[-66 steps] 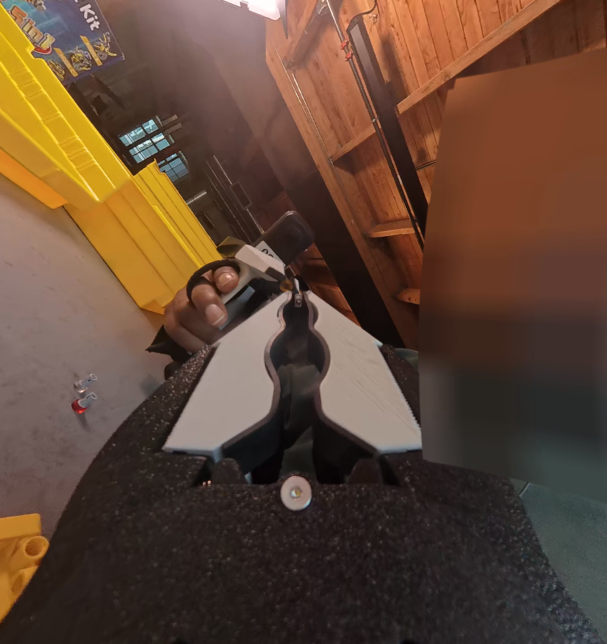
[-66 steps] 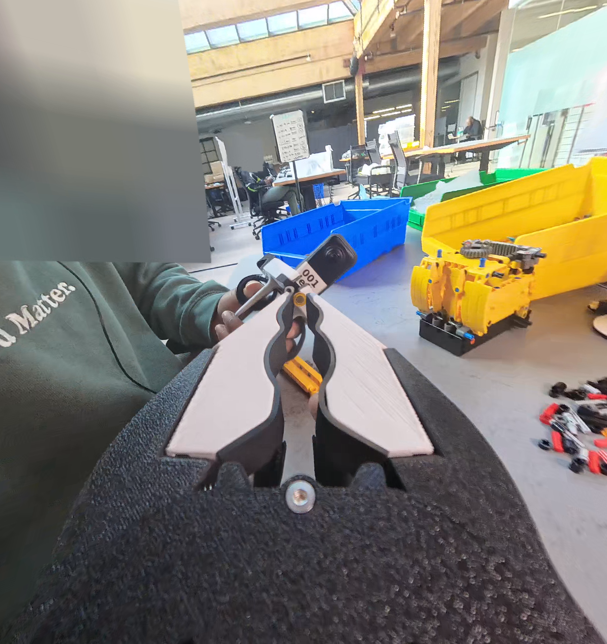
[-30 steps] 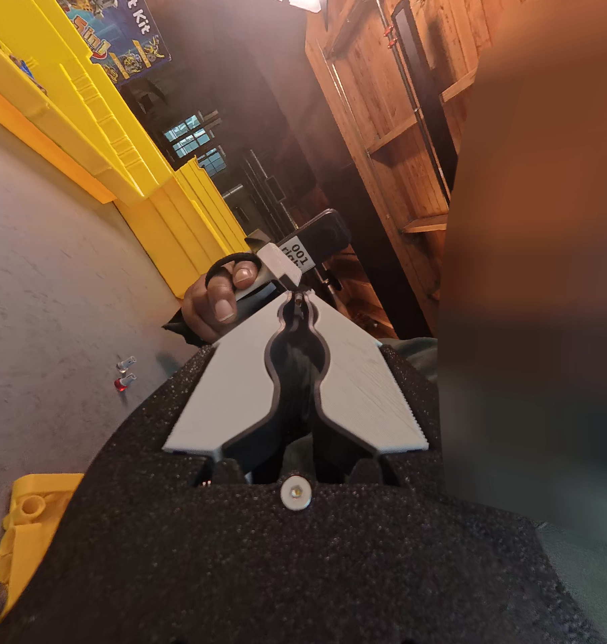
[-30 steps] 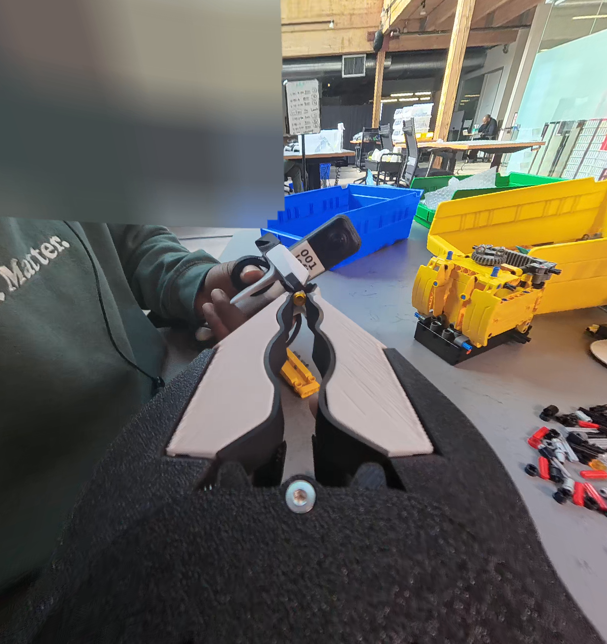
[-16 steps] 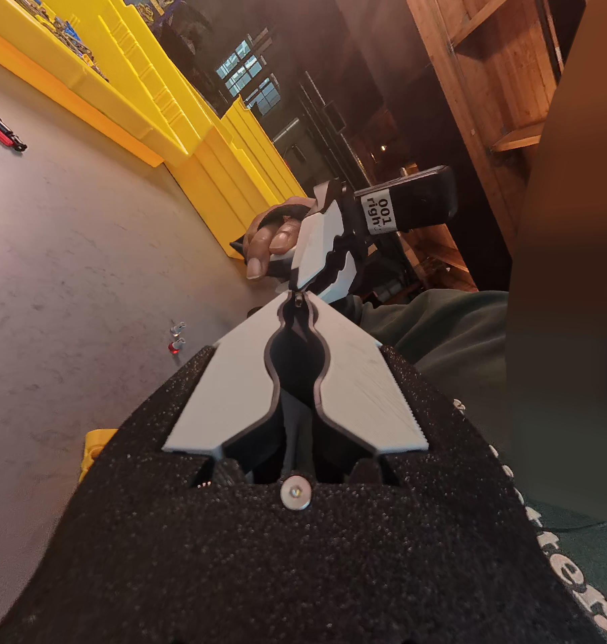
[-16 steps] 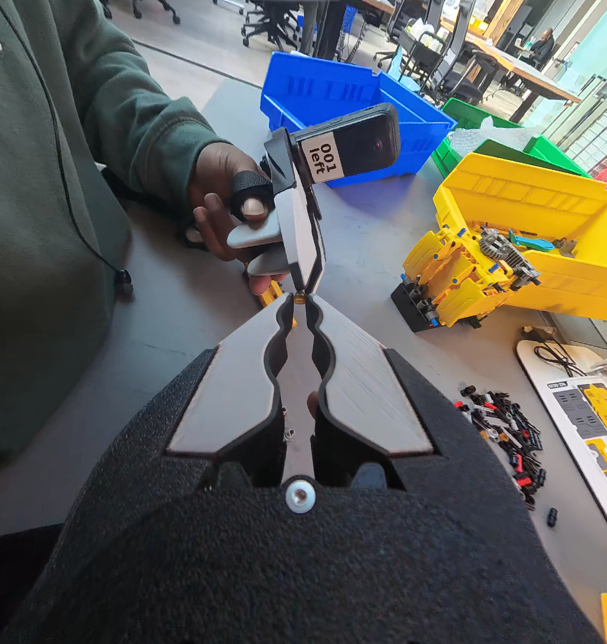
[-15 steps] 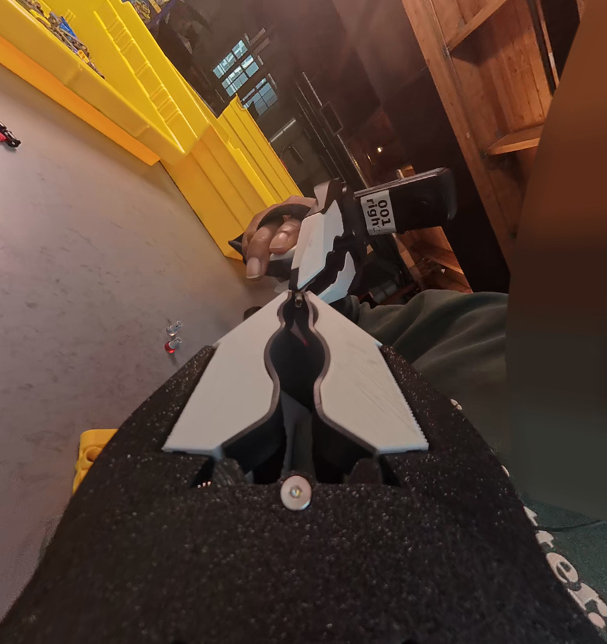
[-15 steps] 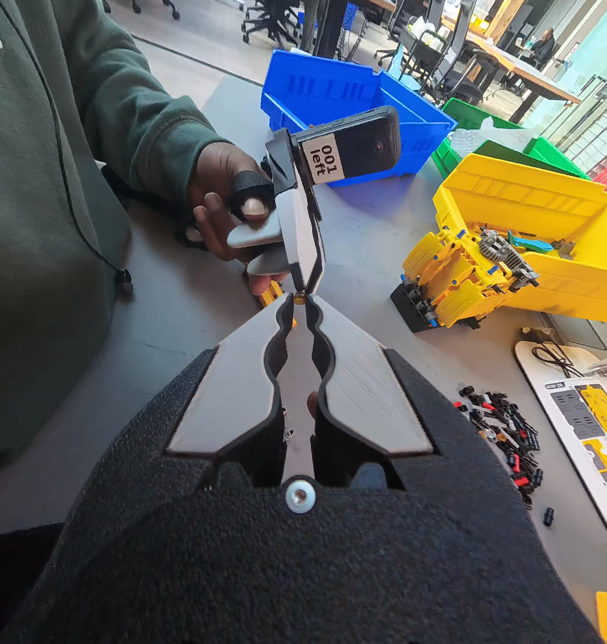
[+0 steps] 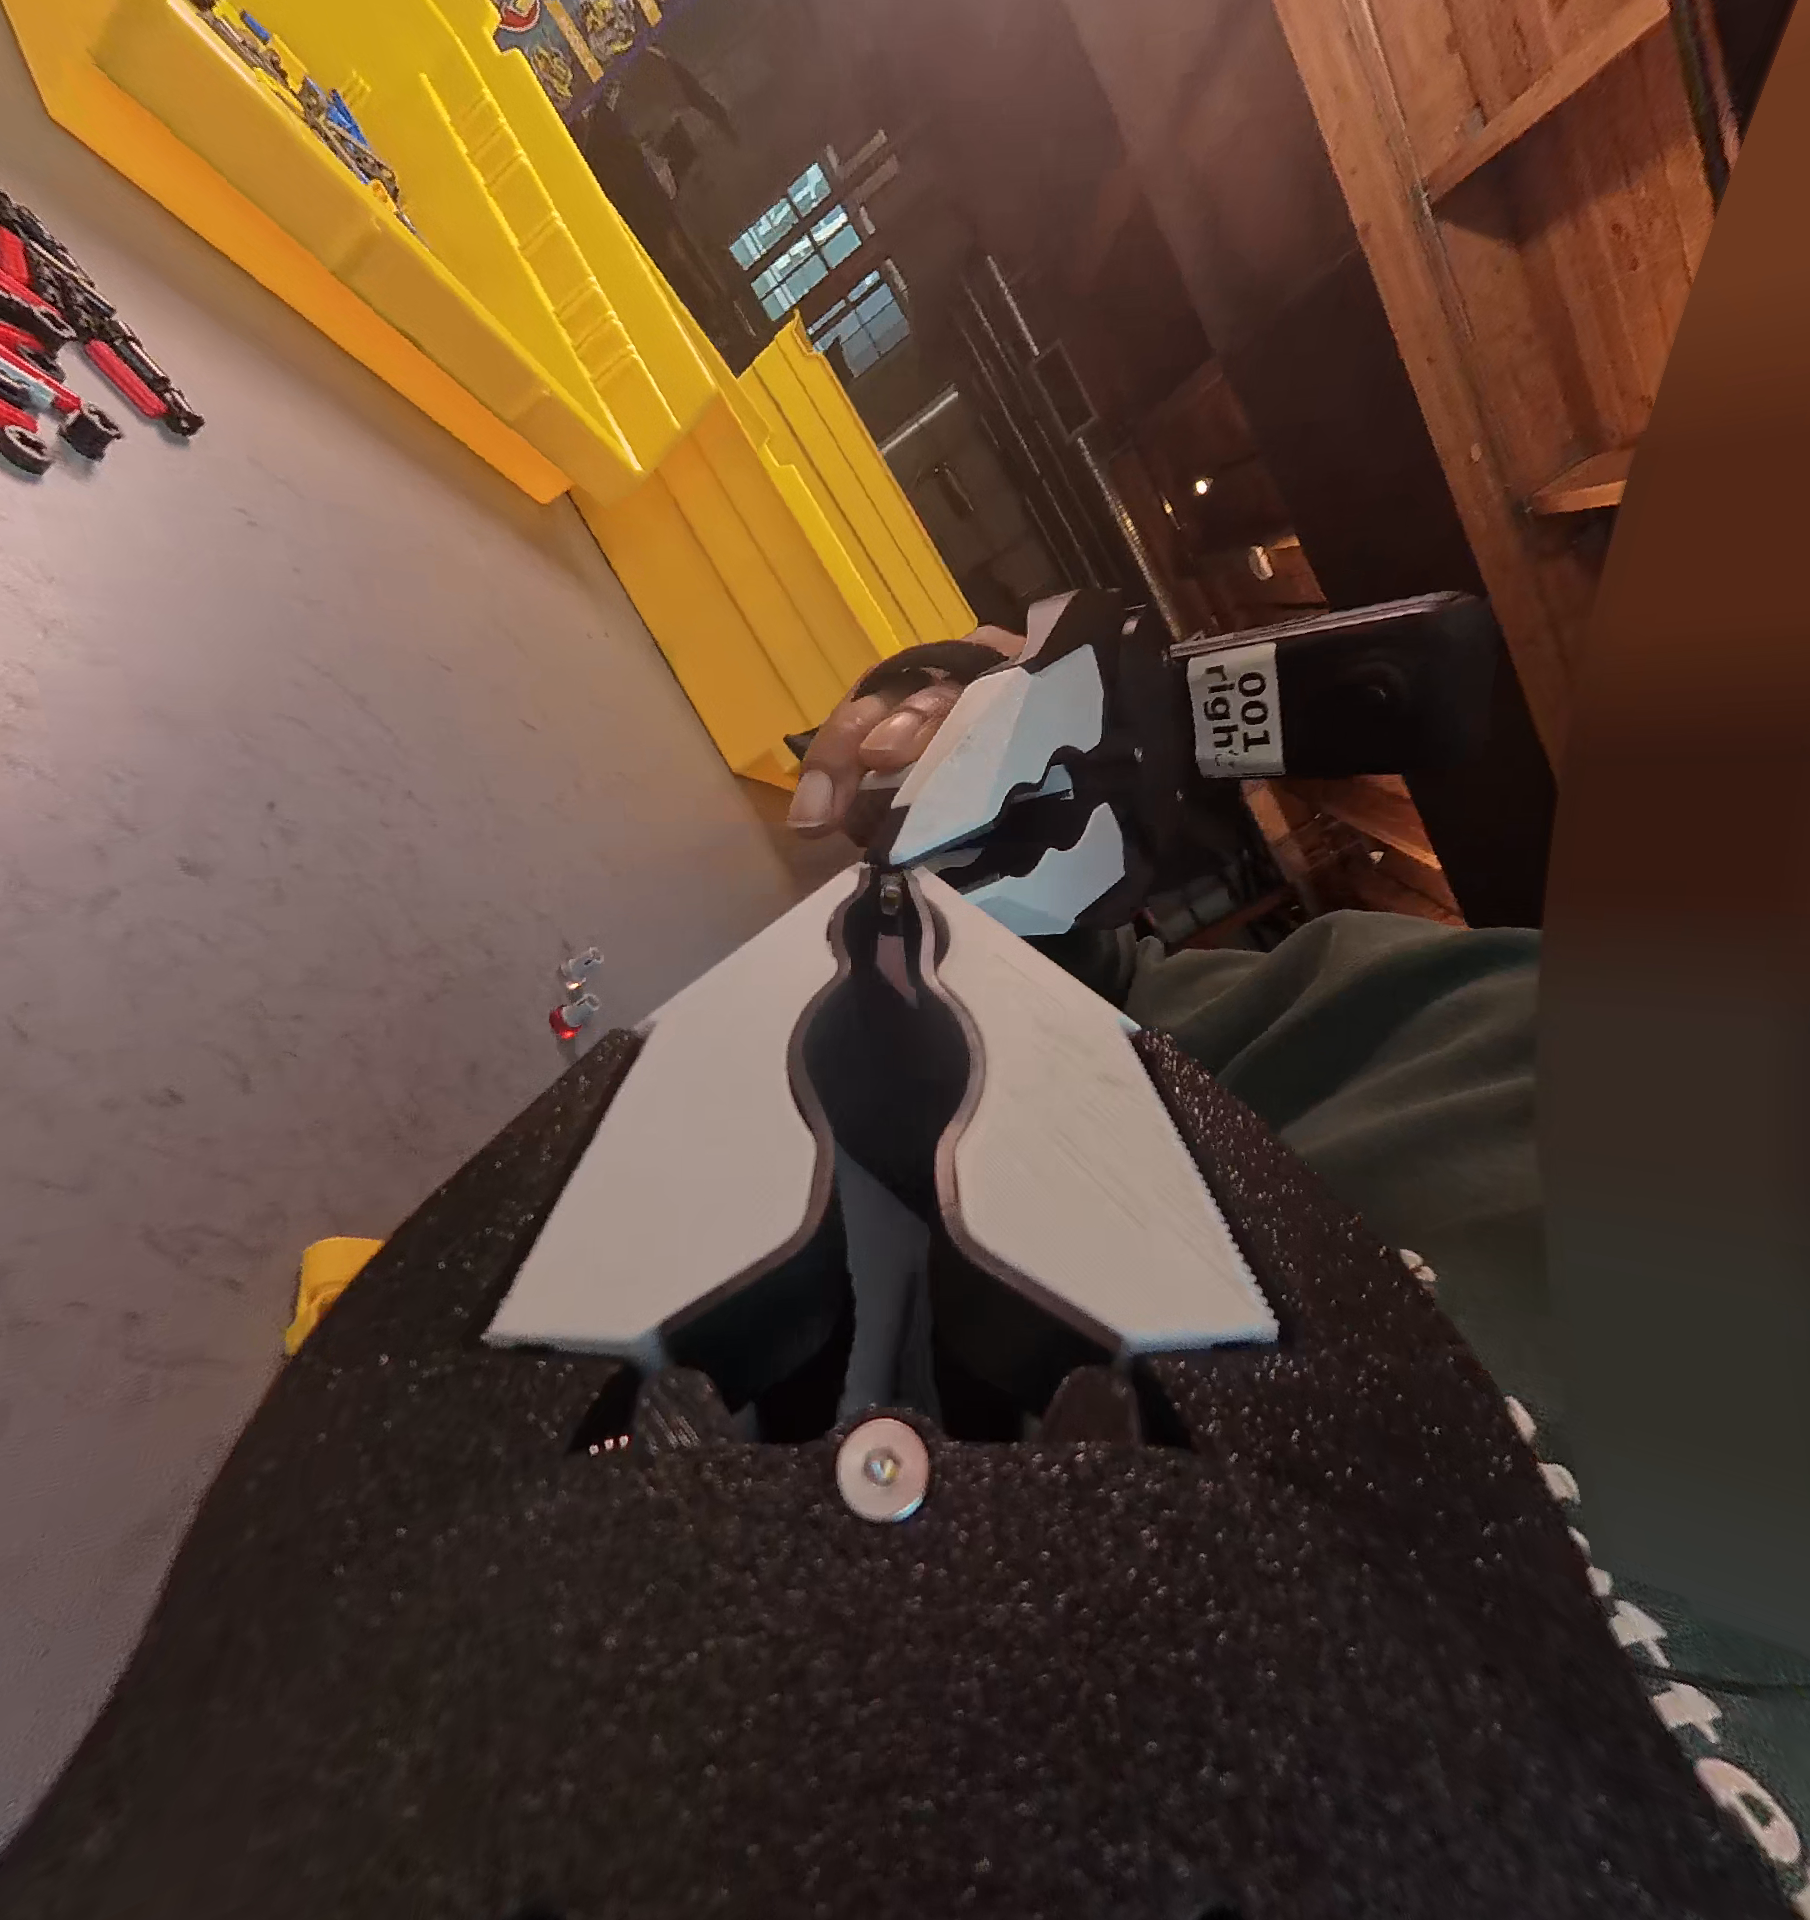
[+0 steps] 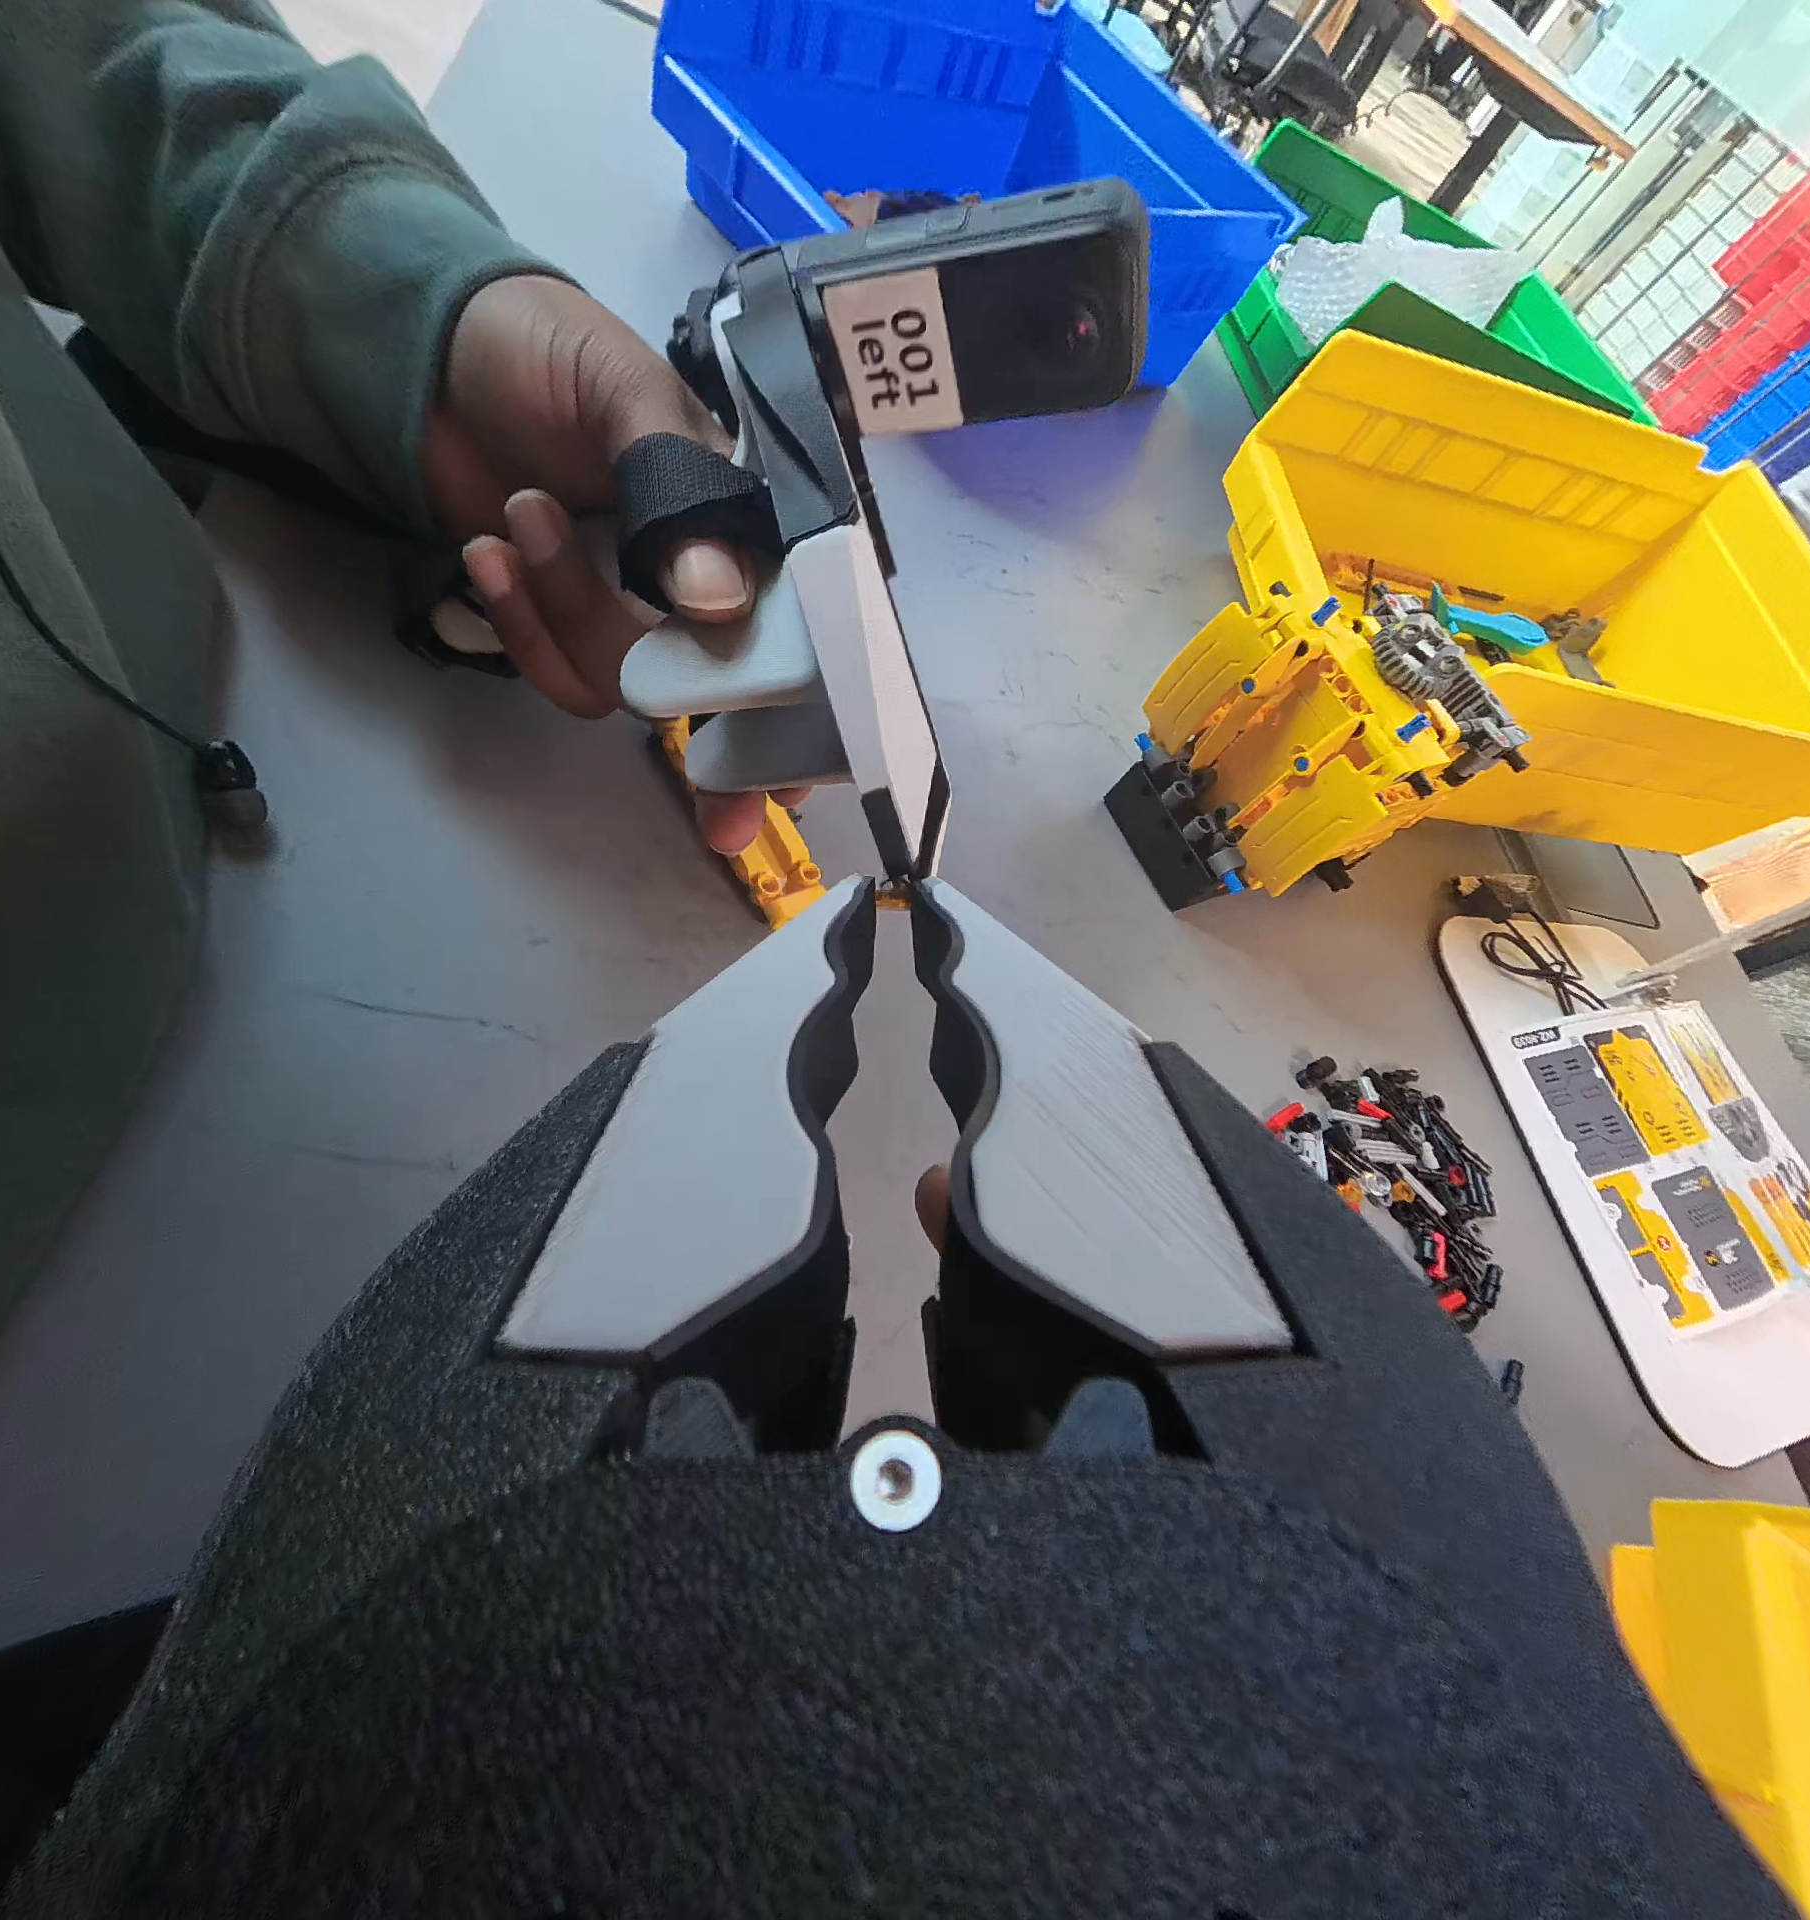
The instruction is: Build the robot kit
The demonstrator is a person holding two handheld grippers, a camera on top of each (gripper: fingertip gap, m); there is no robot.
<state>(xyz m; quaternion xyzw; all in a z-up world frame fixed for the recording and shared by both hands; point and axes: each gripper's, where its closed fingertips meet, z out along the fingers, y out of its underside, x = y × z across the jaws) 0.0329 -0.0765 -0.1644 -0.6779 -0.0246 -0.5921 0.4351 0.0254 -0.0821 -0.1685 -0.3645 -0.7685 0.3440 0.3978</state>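
My right gripper (image 10: 893, 891) is shut, pinching a small orange-yellow piece (image 10: 893, 896) at its tips above the grey table (image 10: 413, 1039). My left gripper (image 10: 906, 864) comes down from above in a person's hand (image 10: 568, 499), and its shut tips meet that same piece. In the left wrist view my left gripper (image 9: 888, 891) is shut on the small piece (image 9: 890, 898). The right gripper (image 9: 896, 860) touches it tip to tip. A yellow beam (image 10: 776, 873) lies on the table under the left hand.
A yellow brick model (image 10: 1316, 748) stands before a yellow bin (image 10: 1607, 499). Blue (image 10: 880, 94) and green (image 10: 1400, 260) bins stand behind. A heap of small pins (image 10: 1400, 1174) and a booklet (image 10: 1690, 1143) lie right. Left wrist view: yellow bins (image 9: 465, 260), red-black pins (image 9: 18, 312), two tiny pieces (image 9: 574, 997). My left and right fingertips are right by each other. It is some 15 cm from my right tips to the yellow brick model (image 10: 1316, 748).
Both grippers stayed tip to tip on the small piece while tilting down towards the table. Each now looms larger and steeper in the other's view.
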